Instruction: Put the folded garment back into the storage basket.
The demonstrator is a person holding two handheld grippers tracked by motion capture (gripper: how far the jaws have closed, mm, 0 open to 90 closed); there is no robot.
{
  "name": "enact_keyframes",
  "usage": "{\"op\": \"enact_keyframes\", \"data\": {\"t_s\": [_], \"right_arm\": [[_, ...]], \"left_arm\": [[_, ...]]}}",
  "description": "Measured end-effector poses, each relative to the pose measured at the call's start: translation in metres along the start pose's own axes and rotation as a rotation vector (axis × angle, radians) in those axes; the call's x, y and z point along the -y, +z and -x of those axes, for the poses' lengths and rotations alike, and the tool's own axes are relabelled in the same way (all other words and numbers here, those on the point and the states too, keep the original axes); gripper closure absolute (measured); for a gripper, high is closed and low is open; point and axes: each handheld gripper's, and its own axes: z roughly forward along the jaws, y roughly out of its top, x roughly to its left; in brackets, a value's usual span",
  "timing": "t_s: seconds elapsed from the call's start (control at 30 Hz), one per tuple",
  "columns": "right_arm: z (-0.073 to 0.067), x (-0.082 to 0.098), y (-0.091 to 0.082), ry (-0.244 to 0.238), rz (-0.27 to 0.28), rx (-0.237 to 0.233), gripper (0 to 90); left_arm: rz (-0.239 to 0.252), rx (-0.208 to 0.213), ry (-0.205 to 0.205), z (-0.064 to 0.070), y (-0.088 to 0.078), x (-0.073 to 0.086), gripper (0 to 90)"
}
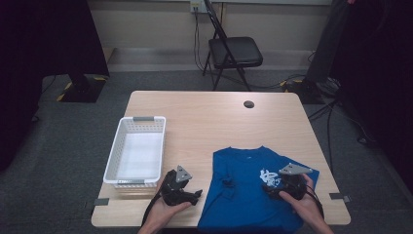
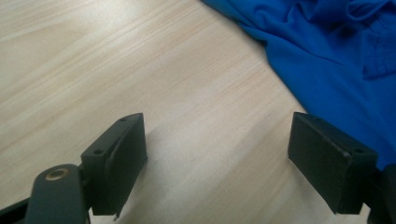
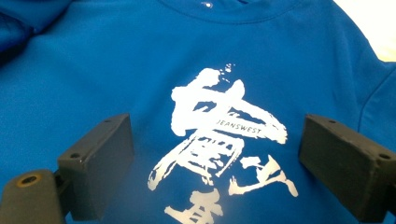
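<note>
A blue T-shirt (image 1: 248,190) with a white brush-style print (image 3: 224,135) lies spread at the table's near right, its left sleeve area rumpled. My left gripper (image 1: 196,195) rests low over bare wood just left of the shirt. In the left gripper view its jaws (image 2: 217,154) stand wide apart with nothing between them, and the shirt's edge (image 2: 336,51) lies beside the right jaw. My right gripper (image 1: 272,191) hovers over the shirt's chest. In the right gripper view it (image 3: 217,158) is open, the jaws straddling the print without pinching cloth.
A white plastic basket (image 1: 113,156) stands empty at the table's left, close to my left gripper. A small black round cap (image 1: 249,104) sits near the far edge of the wooden table (image 1: 209,112). A folding chair (image 1: 234,51) stands beyond the table.
</note>
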Motion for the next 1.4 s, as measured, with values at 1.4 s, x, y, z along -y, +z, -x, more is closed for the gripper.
{"op": "enact_keyframes", "data": {"t_s": [1.4], "right_arm": [[0.106, 0.025, -0.072, 0.096, 0.052, 0.111, 43.2]], "left_arm": [[0.01, -0.016, 0.053, 0.001, 0.004, 0.002, 14.4]]}}
